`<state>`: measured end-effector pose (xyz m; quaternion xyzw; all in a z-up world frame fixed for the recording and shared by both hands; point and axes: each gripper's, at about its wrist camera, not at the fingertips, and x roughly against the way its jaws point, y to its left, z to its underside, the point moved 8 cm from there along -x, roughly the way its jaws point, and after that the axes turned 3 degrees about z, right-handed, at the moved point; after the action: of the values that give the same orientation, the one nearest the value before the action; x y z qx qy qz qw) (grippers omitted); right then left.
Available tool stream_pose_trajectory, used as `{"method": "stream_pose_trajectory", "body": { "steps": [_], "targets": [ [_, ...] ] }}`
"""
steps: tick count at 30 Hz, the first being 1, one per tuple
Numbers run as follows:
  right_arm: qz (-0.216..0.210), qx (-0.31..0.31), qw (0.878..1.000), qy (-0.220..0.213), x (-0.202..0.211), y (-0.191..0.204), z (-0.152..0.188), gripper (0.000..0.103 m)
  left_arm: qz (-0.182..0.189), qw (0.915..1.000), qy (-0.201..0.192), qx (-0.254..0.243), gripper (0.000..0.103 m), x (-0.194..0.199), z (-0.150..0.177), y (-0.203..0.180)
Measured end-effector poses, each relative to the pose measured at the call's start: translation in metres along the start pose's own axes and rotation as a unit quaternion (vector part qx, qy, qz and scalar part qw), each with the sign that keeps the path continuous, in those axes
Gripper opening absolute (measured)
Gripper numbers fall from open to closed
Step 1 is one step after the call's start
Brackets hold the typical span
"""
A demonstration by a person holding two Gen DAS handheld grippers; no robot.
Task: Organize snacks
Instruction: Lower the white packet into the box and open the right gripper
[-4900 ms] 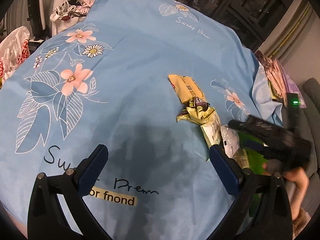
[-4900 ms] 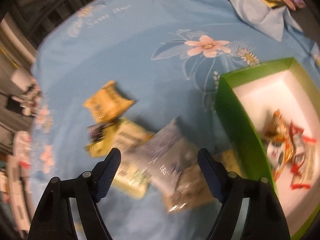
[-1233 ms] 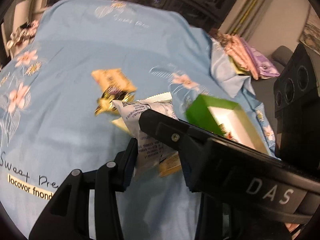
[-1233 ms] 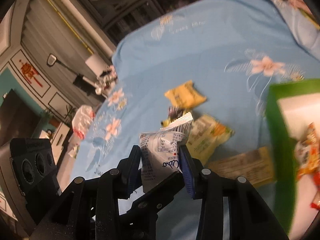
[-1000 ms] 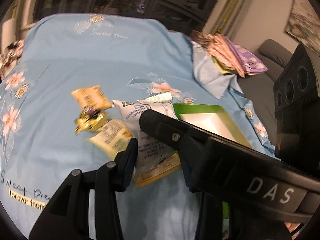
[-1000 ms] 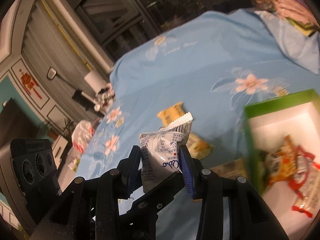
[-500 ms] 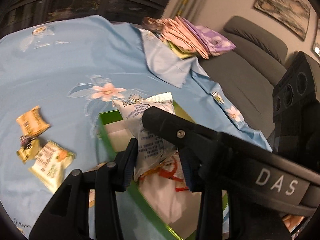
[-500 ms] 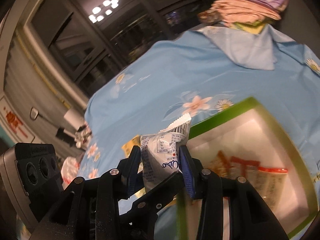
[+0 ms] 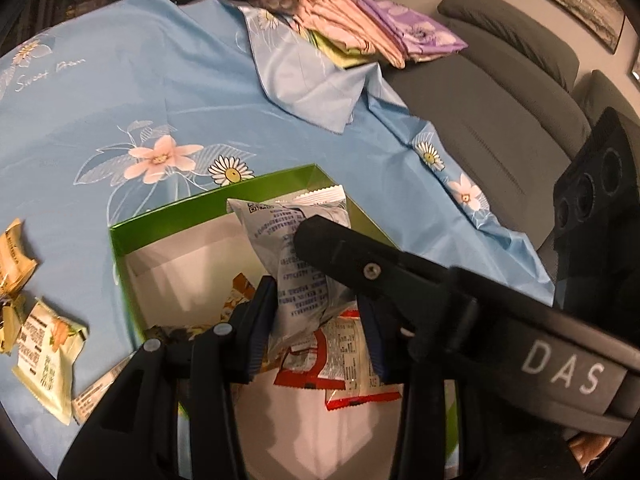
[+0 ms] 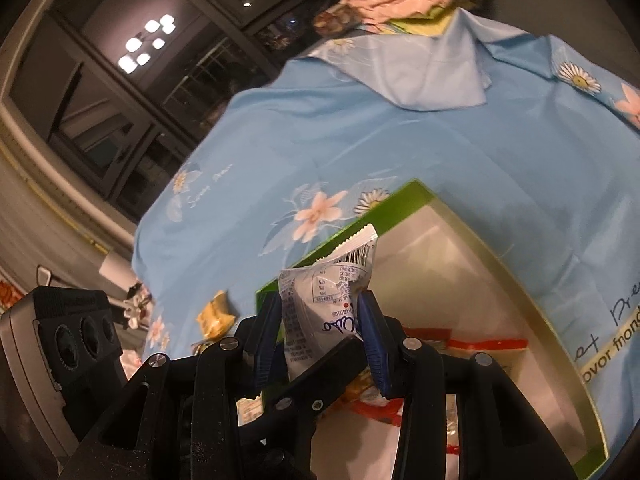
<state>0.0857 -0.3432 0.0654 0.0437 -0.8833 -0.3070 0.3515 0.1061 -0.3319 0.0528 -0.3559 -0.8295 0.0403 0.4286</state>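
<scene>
So both grippers are crossed over each other rn, and one white snack packet [image 9: 298, 256] sits between both sets of blue pads. In the right wrist view the right gripper [image 10: 320, 326] has its jaws pressed in on the packet's lower half w/ pads touching it on both sides, and the crimped top edge + barcode stick up above the fingertips. In the left wrist view the left gripper [image 9: 316, 328] pads flank the same packet; the left pad touches it, but the right pad is partly hidden behind the other tool's arm, so can't tell if that side really bites.

Packet hangs over the green box [image 9: 168, 216], inside its rim, not resting on the floor of it afaict. Box has a white interior and already holds red-and-white wrappers [image 9: 340, 356] plus a brownish one near the back.

Outside the box on the blue floral cloth [image 9: 120, 92]: a pale green packet [image 9: 44, 344] and a yellow packet [image 9: 12, 256], both left of the box, apart from it. Folded fabrics [image 9: 360, 28] stacked at the far edge, grey sofa [image 9: 500, 80] beside that.
</scene>
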Motion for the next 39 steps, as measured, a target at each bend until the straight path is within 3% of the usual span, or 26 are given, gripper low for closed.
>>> {"method": "stream_pose_trajectory", "body": {
  "steps": [28,39],
  "targets": [
    [0.057,-0.099,0.991,0.063,-0.027,-0.065,0.008,0.034,-0.007,0.9931,0.115,0.022,0.040,-0.064,0.015,0.004],
    [0.082,-0.125,0.985,0.085,-0.029,-0.078,0.015,0.034,-0.029,0.9911,0.130,0.011,0.051,-0.069,0.019,0.006]
  ]
}}
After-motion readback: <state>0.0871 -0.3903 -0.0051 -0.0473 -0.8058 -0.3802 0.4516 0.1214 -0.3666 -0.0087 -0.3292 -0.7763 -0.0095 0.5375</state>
